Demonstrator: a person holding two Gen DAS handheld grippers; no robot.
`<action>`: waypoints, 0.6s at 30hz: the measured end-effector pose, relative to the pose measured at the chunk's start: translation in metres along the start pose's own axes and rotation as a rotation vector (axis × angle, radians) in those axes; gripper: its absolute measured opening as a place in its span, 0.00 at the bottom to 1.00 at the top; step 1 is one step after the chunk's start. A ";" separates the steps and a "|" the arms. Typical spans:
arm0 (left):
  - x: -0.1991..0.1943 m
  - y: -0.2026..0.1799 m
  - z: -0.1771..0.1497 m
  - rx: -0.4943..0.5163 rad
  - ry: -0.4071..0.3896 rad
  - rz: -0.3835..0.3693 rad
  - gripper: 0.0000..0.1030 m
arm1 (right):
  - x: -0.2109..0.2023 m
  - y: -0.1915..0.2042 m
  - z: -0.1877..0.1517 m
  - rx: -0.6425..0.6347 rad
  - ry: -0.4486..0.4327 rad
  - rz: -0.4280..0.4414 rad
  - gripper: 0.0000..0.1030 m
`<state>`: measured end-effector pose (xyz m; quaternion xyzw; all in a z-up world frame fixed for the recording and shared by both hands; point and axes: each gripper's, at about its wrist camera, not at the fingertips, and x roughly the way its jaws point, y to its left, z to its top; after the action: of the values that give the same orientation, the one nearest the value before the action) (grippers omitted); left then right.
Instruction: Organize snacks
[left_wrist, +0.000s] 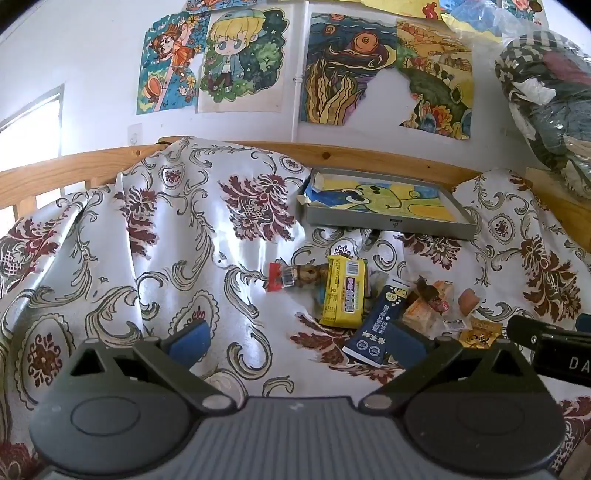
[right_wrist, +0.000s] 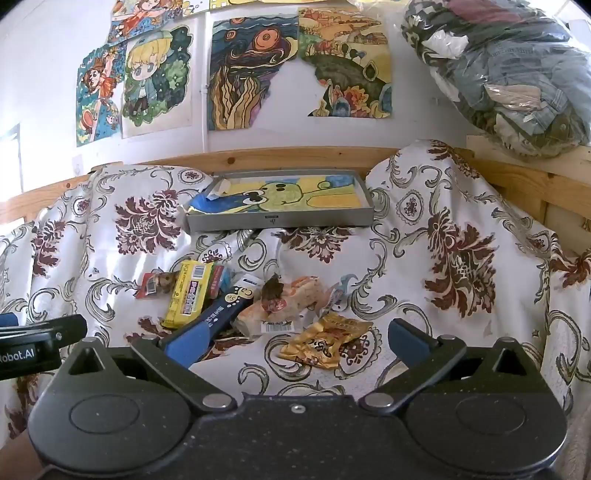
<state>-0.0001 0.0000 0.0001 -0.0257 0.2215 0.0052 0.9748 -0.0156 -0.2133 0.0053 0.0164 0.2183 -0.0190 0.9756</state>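
Right wrist: claw (right_wrist: 297, 341) open above gold packet (right_wrist: 325, 341).

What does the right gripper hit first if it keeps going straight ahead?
Probably the gold snack packet, which lies on the floral cloth between the open fingers of the right gripper. Depth is unclear; a higher line would meet the pile behind it.

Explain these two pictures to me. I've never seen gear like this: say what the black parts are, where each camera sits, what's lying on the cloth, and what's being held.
No robot: a person carries a hand-held gripper in each hand, with a camera looking along its fingers. One picture shows the left hand-held gripper, the other the right hand-held gripper. Both are open and hold nothing. On the flowered cloth lie snacks: a yellow bar, a dark blue packet, a gold packet. Behind them sits a grey tray lined with a drawing.
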 end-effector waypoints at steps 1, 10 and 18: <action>0.000 0.000 0.000 0.000 0.000 0.000 1.00 | 0.000 0.000 0.000 0.000 -0.001 0.000 0.99; 0.000 0.000 0.000 -0.002 0.001 0.000 1.00 | -0.002 0.000 0.000 0.000 0.000 0.000 0.99; 0.000 0.000 0.000 -0.002 0.002 -0.001 1.00 | -0.001 -0.001 0.000 0.001 0.000 0.000 0.99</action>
<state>0.0001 0.0001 0.0001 -0.0265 0.2222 0.0050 0.9746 -0.0166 -0.2141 0.0063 0.0169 0.2185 -0.0192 0.9755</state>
